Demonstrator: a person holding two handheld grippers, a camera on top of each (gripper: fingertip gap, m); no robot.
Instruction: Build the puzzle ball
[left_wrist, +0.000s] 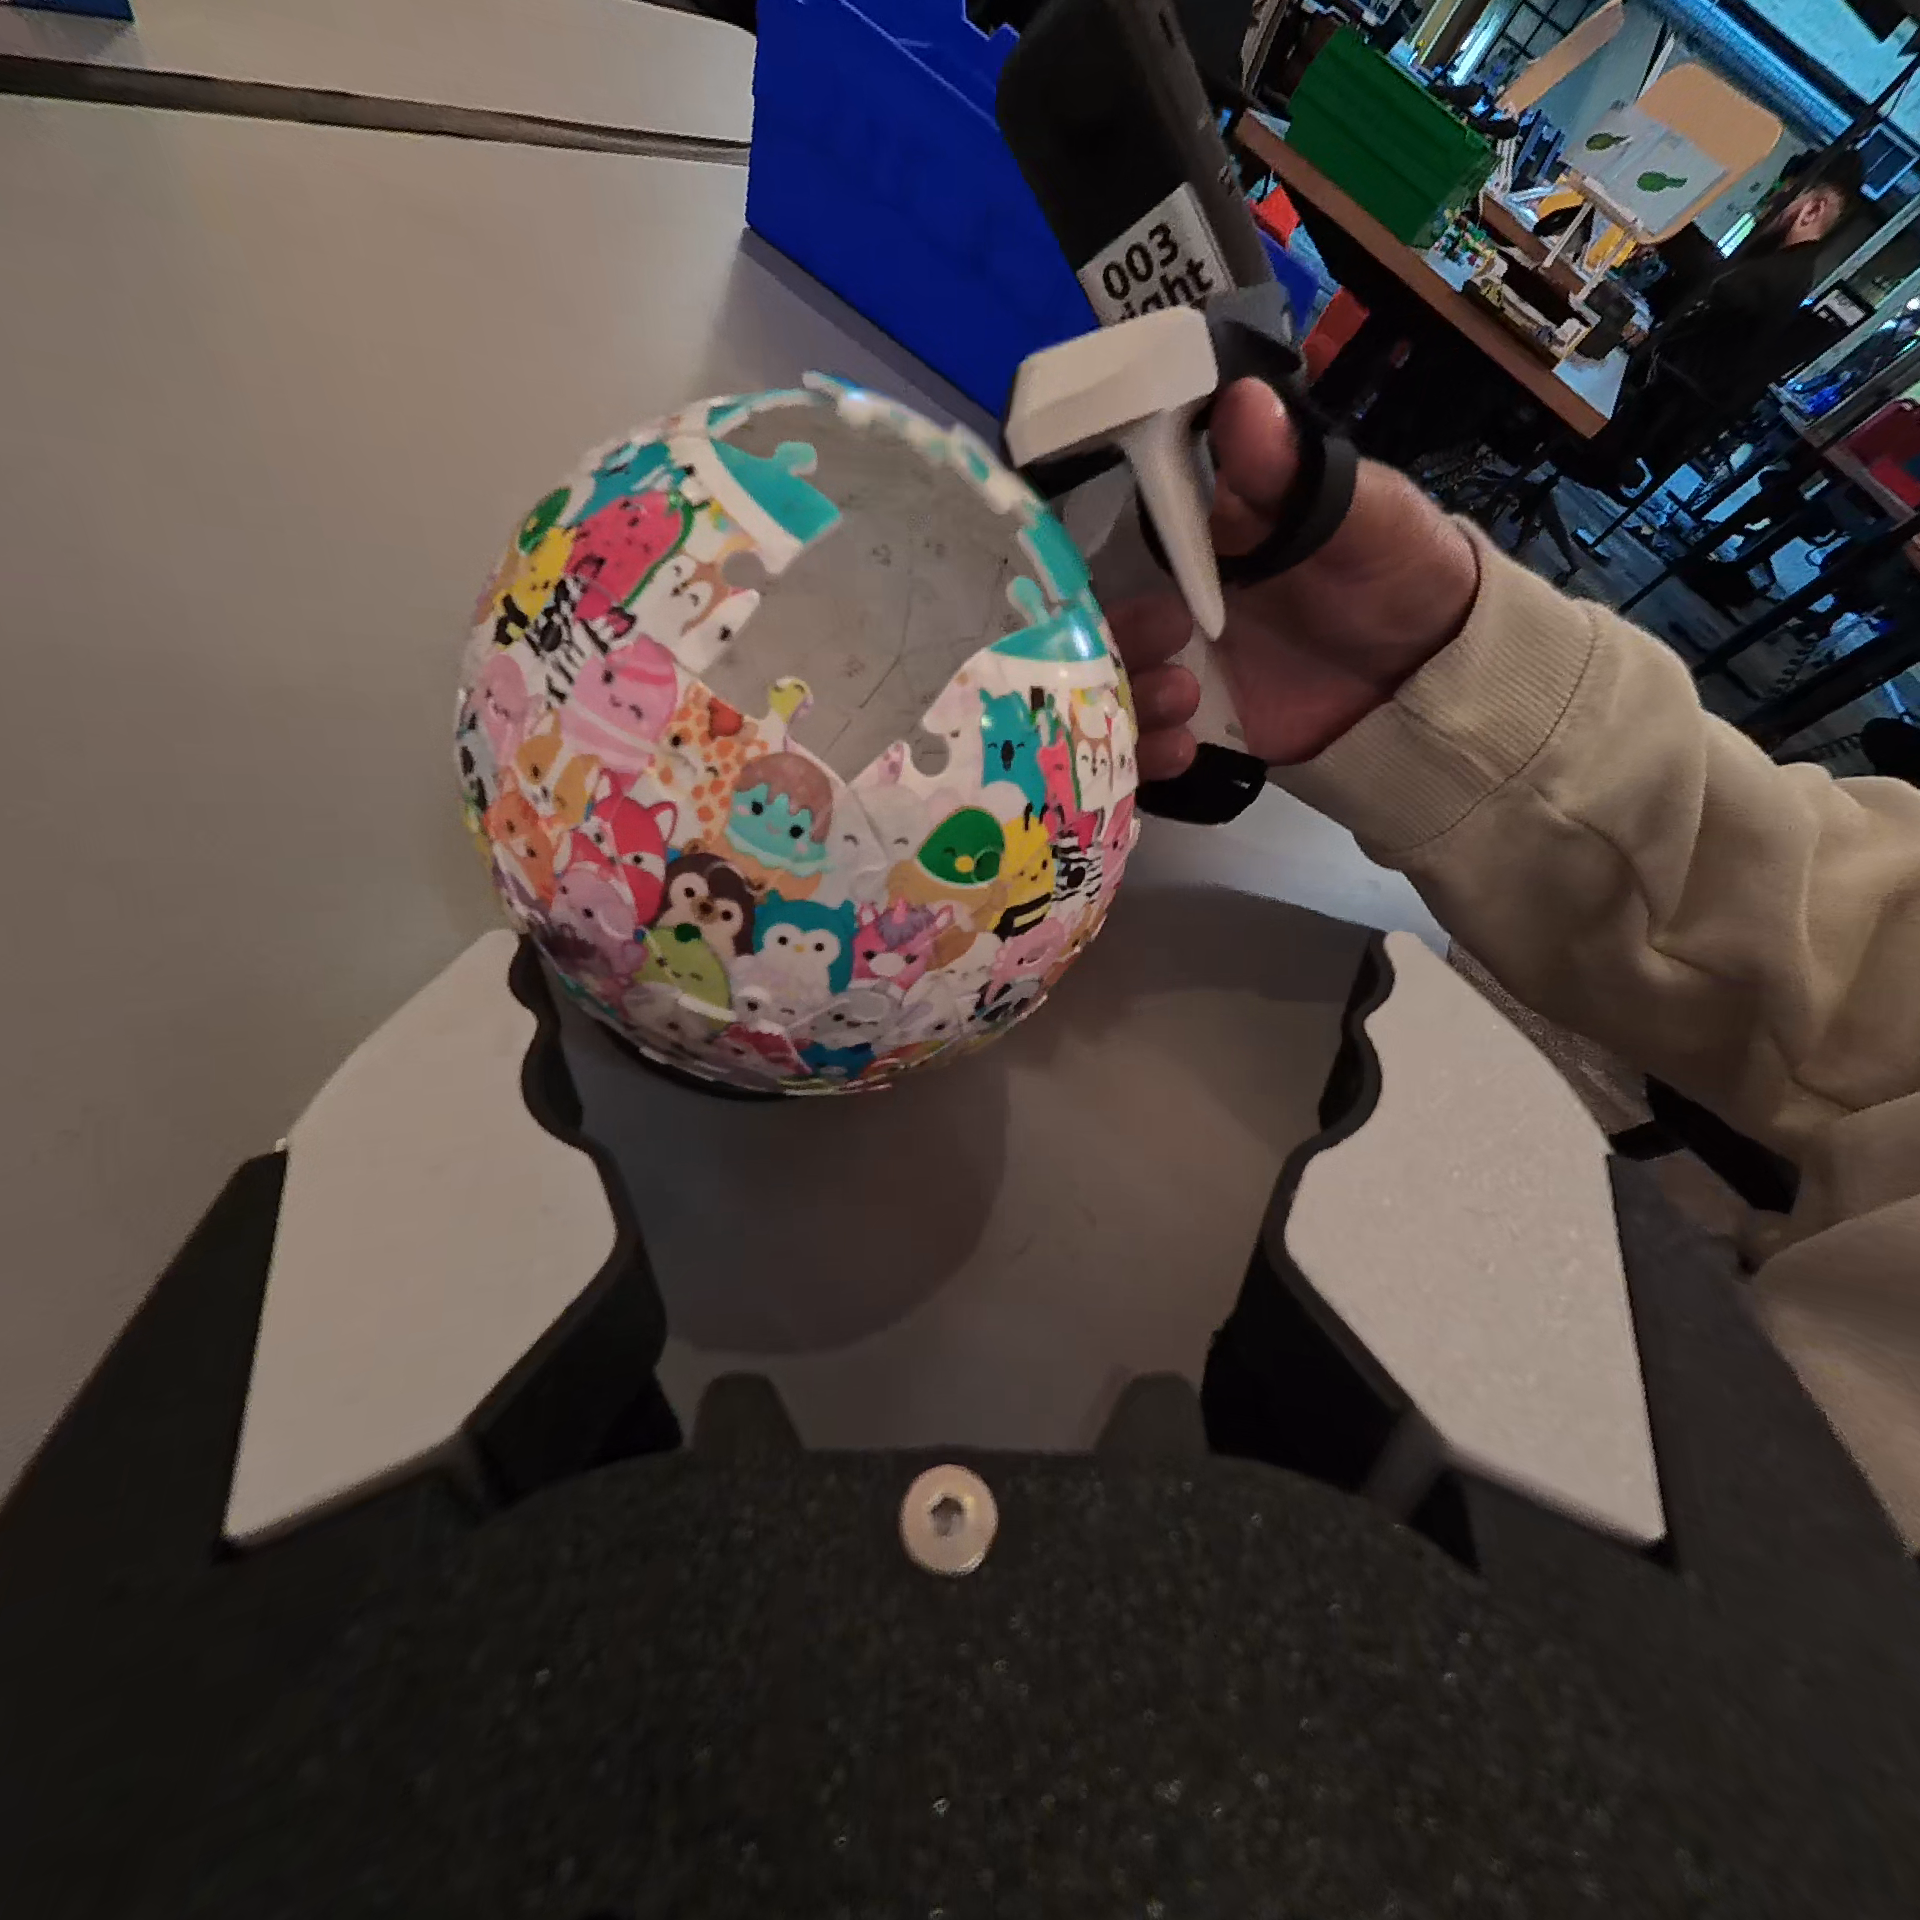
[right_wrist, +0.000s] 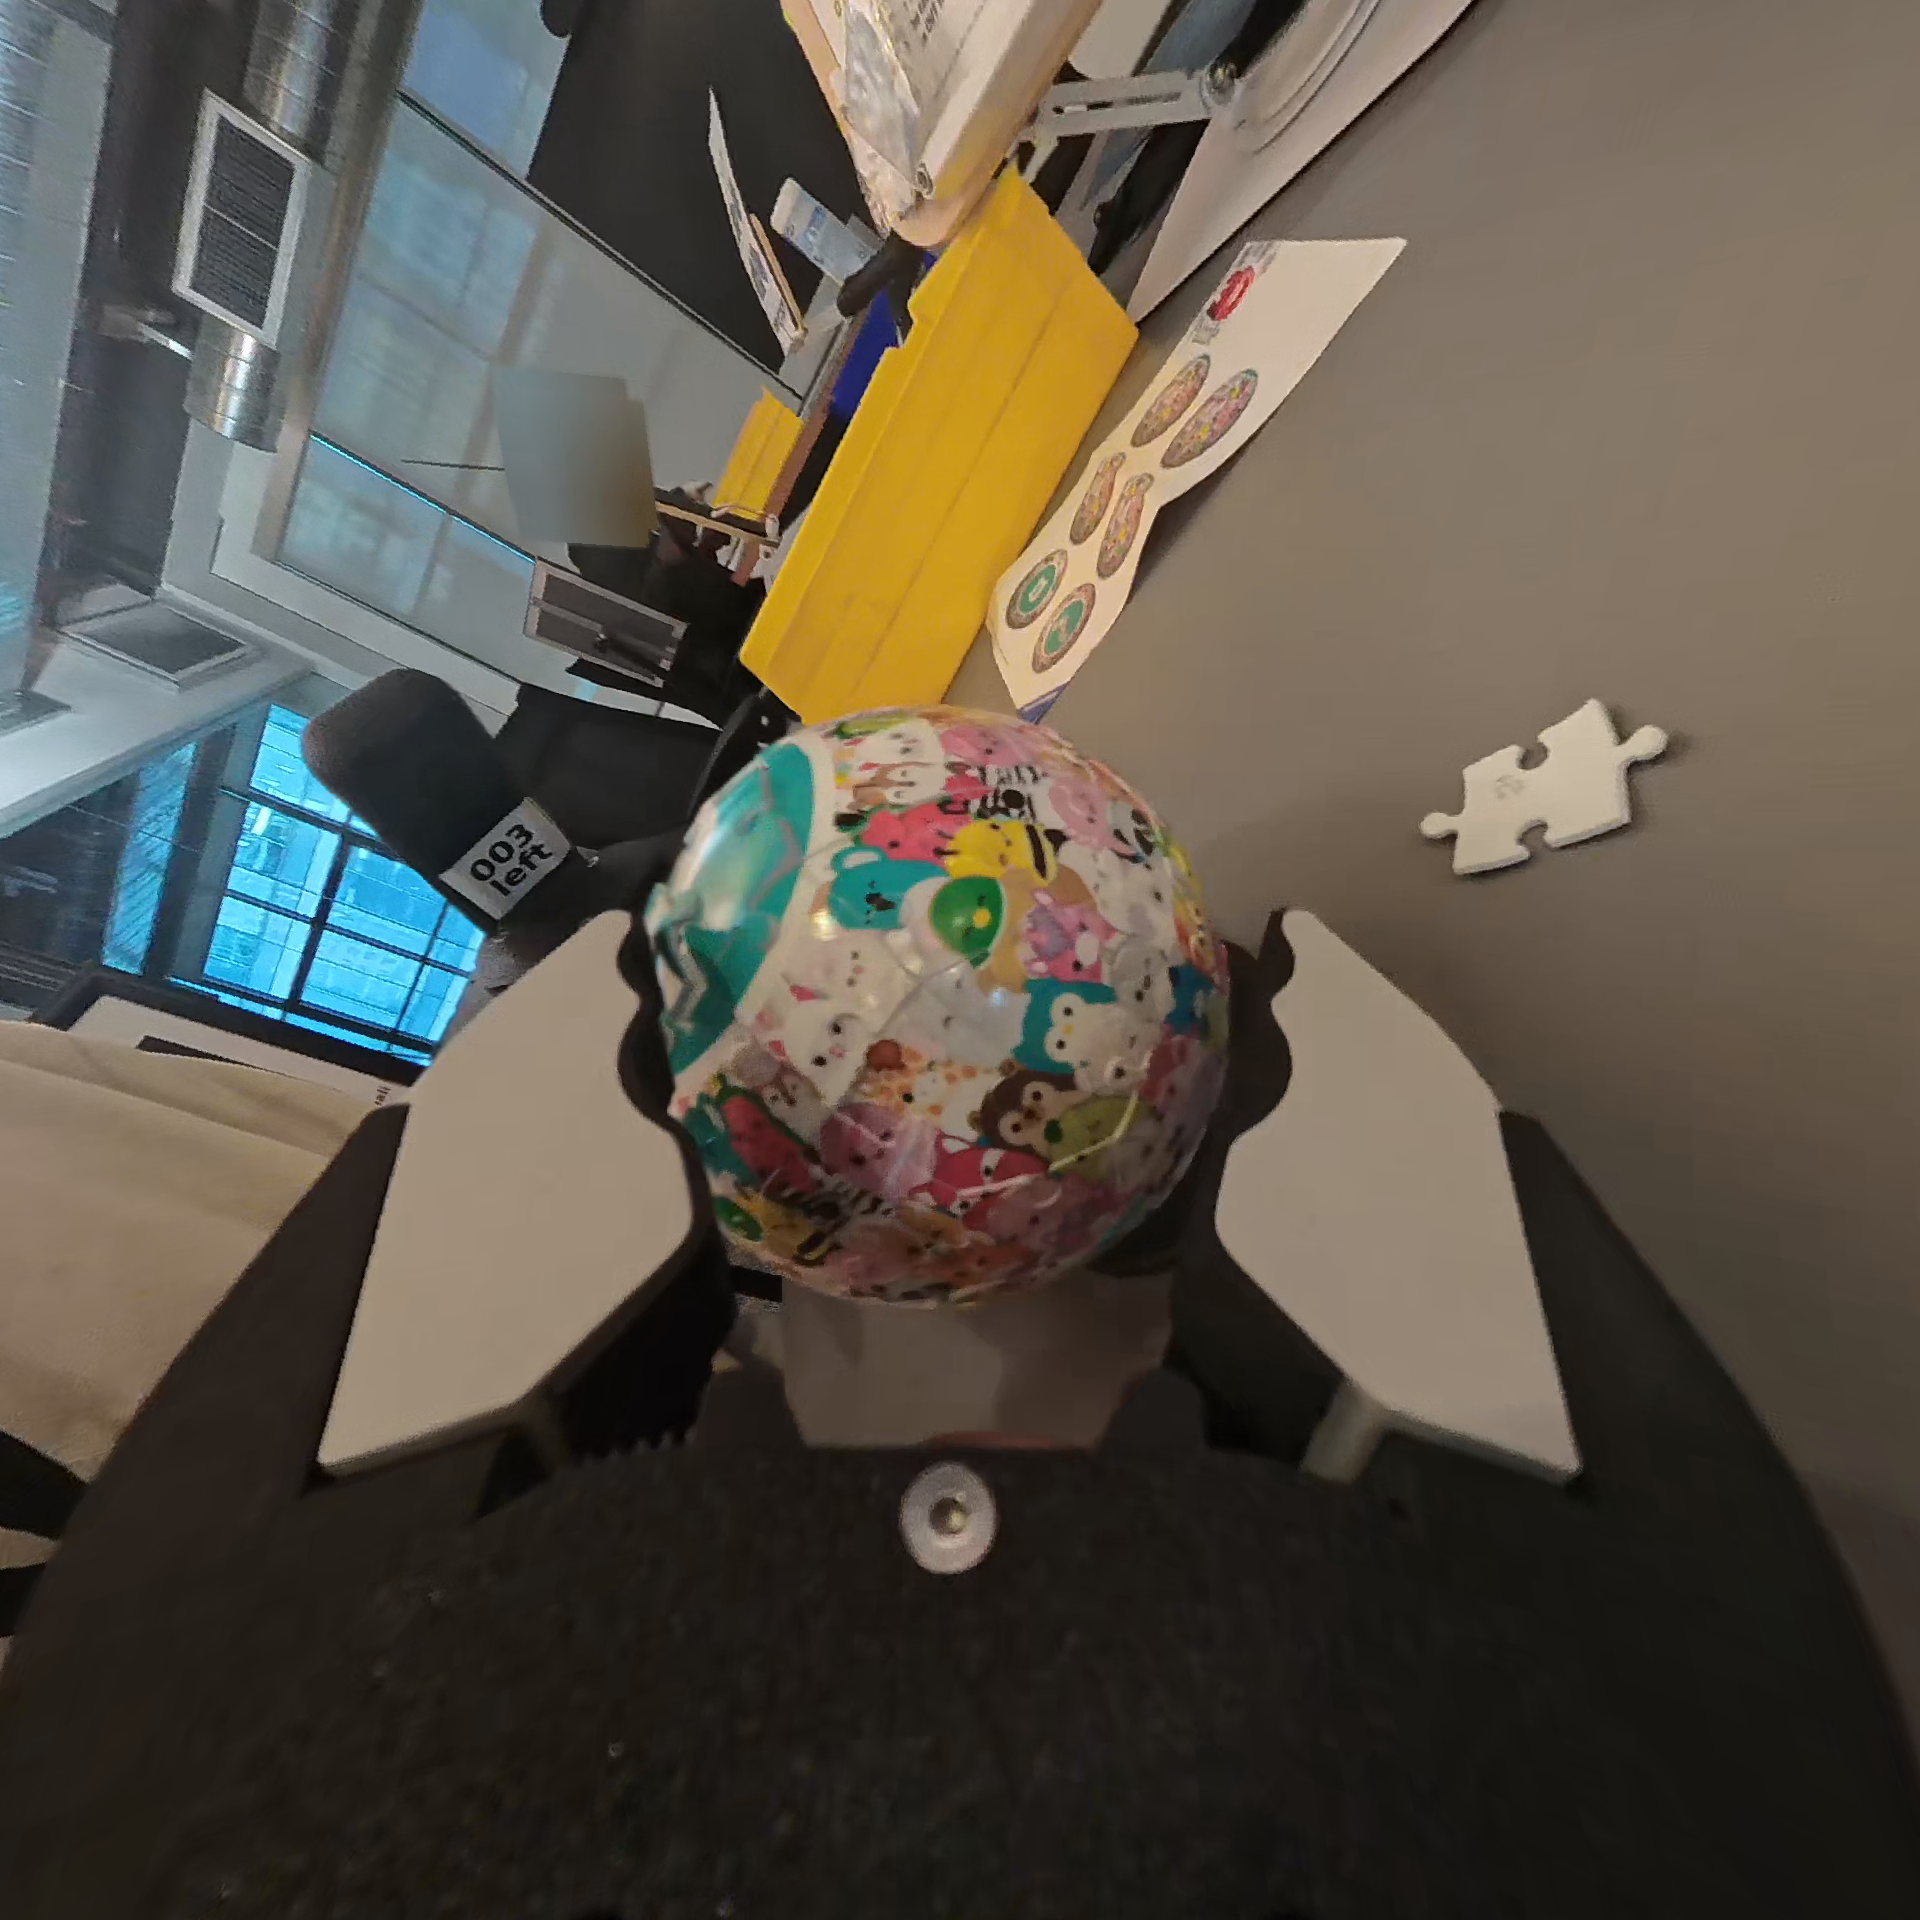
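Black housing and two pale fingers of the left tool (left_wrist: 940, 1023) fill the foreground, spread wide with nothing between them. Just beyond its fingertips sits the puzzle ball (left_wrist: 795, 743), with a jagged gap on top showing its grey inside. The right tool (right_wrist: 951, 1023) grips the ball (right_wrist: 935, 1003) from the side, fingers against both flanks, above the grey surface (right_wrist: 1621, 540). How firmly it presses is hard to judge. One loose white piece (right_wrist: 1538, 790) lies face down, well apart. A yellow bin (right_wrist: 935, 499) and a printed sheet (right_wrist: 1164, 457) lie farther off; a blue bin (left_wrist: 894, 177) is cut off at the top edge.
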